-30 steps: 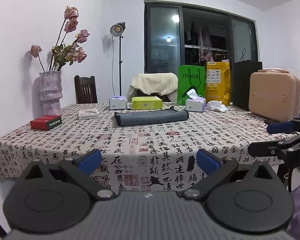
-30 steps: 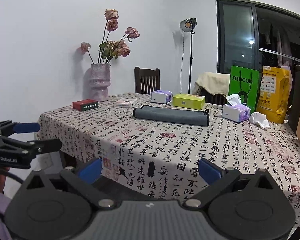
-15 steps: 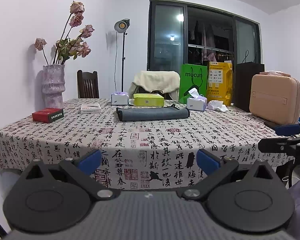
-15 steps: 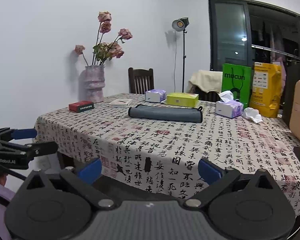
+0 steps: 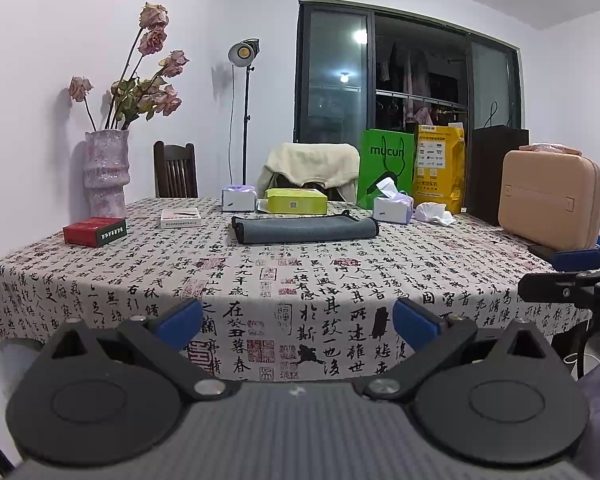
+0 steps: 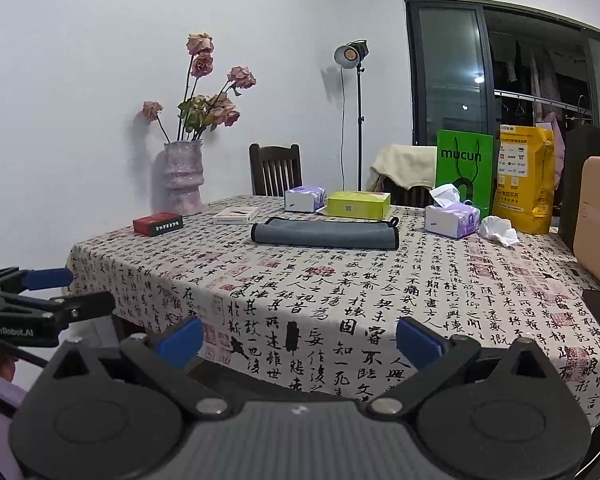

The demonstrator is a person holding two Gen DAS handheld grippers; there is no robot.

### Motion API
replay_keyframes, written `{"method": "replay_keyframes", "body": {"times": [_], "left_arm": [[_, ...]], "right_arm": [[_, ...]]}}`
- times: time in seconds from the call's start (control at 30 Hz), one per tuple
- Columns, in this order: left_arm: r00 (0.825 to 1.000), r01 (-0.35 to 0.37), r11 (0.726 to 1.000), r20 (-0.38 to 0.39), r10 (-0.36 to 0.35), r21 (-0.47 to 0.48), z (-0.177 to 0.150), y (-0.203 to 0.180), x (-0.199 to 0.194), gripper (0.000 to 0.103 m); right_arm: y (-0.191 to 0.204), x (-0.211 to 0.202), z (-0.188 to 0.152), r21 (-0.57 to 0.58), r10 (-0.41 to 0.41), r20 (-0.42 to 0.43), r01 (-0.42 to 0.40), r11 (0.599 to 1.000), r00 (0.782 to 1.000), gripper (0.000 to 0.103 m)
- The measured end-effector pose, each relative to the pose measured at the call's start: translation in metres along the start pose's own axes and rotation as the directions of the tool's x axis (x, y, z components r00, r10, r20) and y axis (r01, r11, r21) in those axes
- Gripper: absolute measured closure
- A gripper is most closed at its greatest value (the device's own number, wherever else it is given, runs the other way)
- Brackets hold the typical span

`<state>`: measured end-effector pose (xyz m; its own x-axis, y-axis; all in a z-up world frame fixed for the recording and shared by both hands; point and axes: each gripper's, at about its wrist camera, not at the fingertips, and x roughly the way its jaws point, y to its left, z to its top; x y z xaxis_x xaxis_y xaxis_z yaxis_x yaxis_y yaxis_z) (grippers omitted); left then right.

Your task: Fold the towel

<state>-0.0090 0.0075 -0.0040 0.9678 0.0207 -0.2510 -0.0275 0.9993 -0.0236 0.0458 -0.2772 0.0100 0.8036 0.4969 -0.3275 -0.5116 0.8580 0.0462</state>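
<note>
- The left gripper (image 5: pixel 298 322) is held off the near edge of the table, its blue-padded jaws spread wide with nothing between them.
- The right gripper (image 6: pixel 299 335) is likewise off the near edge, jaws wide apart and empty. In the left wrist view it shows at the frame's right side.
- The table (image 5: pixel 340 276) carries a pale cloth printed with black calligraphy and red seals, which hangs over the near edge.
- The towel (image 5: pixel 305 229), grey and already folded into a long flat band, lies past the middle of the table toward the far edge, well apart from both grippers, its length running side to side.
- Near the left edge sits a red box (image 5: pixel 95 231); between it and the towel lies a flat white box (image 5: pixel 180 217).
- Just behind the towel stand a yellow-green box (image 5: pixel 297 201) and a small white tissue box (image 5: pixel 239 198).
- Off the towel's right end is another tissue box (image 5: pixel 392 206) with a sheet sticking up, and a crumpled tissue (image 5: pixel 434 213) beside it.
- At the far left corner stands a mottled pink vase (image 5: pixel 106 173) of wilted roses.
- Along the far right stand a green bag (image 5: pixel 386 164), a yellow bag (image 5: pixel 439 168) and a tan case (image 5: pixel 552 200).
</note>
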Motion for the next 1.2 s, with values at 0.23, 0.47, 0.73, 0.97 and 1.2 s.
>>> {"method": "replay_keyframes", "body": {"times": [0.23,0.47,0.73,0.97,1.2], "left_arm": [[1.000,0.005,1.000,-0.002,-0.005,0.003,0.0005,-0.0006,0.0008,0.000],[1.000,0.006,1.000,-0.004,-0.006,0.003,0.0009,-0.0011,0.0019,0.000],[1.000,0.012,1.000,-0.007,-0.012,0.006,0.0006,-0.0019,0.0025,0.000],[1.000,0.012,1.000,-0.006,-0.012,0.006,0.0002,-0.0022,0.0021,0.000],[1.000,0.013,1.000,-0.005,-0.013,0.007,0.0003,-0.0023,0.0022,0.000]], "right_arm": [[0.0005,-0.0008,-0.0004,-0.003,-0.002,0.003,0.002,1.000,1.000,0.000],[0.0012,-0.0008,-0.0007,-0.004,0.001,0.002,-0.001,1.000,1.000,0.000],[0.0010,-0.0002,-0.0005,-0.004,-0.001,0.001,0.001,1.000,1.000,0.000],[0.0013,-0.0006,-0.0003,-0.004,-0.001,0.002,0.001,1.000,1.000,0.000],[0.0016,-0.0008,-0.0001,-0.007,-0.003,0.003,0.003,1.000,1.000,0.000]]}}
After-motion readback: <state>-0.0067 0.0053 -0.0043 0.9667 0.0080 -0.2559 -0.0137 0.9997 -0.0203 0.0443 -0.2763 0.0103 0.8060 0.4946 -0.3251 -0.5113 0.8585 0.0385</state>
